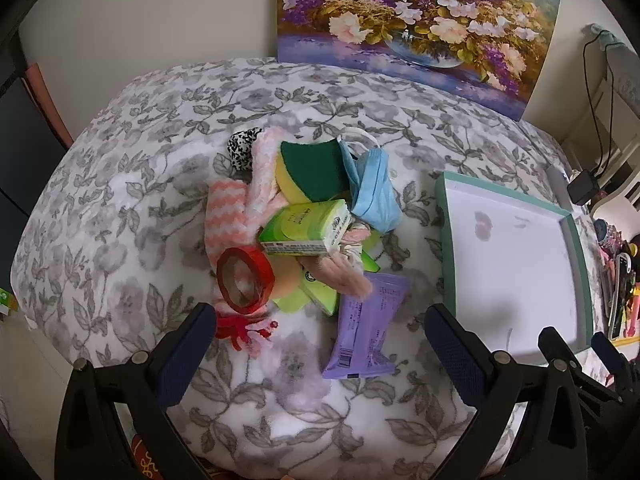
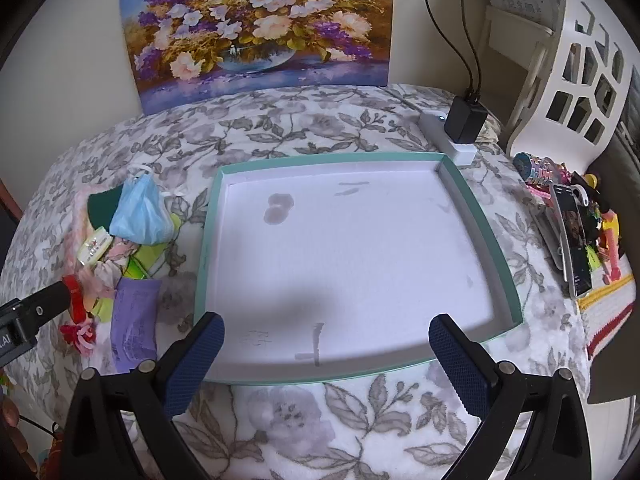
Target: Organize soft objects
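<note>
Both fingers (image 1: 316, 332) (image 2: 326, 340) wide apart (nothing held), soft pile (image 1: 296, 220) just beyond the left pair.

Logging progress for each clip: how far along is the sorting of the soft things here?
Nothing looks done yet: the shallow teal-rimmed white tray is bare inside. Nothing is in hand either; the left claw and right claw both stand open and hold nothing. Everything is left: the pile on the grey floral blanket, including the blue face mask, green-and-yellow sponge and purple flat packet, is unsorted.
</note>
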A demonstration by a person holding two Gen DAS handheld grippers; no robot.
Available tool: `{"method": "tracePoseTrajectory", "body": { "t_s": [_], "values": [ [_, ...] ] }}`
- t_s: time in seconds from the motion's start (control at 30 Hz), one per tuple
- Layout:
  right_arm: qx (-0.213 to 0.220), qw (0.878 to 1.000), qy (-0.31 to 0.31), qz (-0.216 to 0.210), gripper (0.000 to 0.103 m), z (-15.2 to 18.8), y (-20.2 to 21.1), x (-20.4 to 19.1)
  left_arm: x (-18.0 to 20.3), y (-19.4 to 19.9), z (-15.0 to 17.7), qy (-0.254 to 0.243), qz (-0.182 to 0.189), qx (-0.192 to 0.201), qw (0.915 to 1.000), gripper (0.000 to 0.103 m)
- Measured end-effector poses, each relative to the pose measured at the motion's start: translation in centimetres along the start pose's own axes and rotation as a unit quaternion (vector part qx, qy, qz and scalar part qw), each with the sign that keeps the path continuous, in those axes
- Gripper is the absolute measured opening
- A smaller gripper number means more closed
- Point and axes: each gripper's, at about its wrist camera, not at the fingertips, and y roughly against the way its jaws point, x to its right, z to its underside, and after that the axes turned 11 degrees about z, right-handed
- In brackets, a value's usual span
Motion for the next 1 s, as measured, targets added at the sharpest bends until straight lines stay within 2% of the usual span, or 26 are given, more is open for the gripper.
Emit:
{"method": "tracePoseTrajectory", "body": {
  "t_s": [0.2, 0.47, 0.9, 1.0],
  "values": [
    [0.008, 1.000, 0.004, -0.002, 0.103, 0.0, 0.1, -0.2, -0.4, -0.2, -0.1, 0.017, 0.022, -0.005, 0.9996, 0.103],
    [0.008, 1.000, 0.004, -0.001, 0.103, 0.0, 0.2, -0.2, 0.1, 0.3, -0.3, 0.005, 0.032, 0.020, 0.9993, 0.103],
    [0.020, 1.000, 0.005, -0.001, 0.103, -0.1, 0.4, -0.3, 0.1, 1.1, -0.5, -0.003, 0.022, 0.065, 0.9976, 0.103],
    [0.025, 1.000, 0.001, 0.001, 0.103, -0.2, 0.5, -0.1, 0.0, 1.1, -0.5, -0.004, 0.018, 0.063, 0.9978, 0.103]
  ]
}}
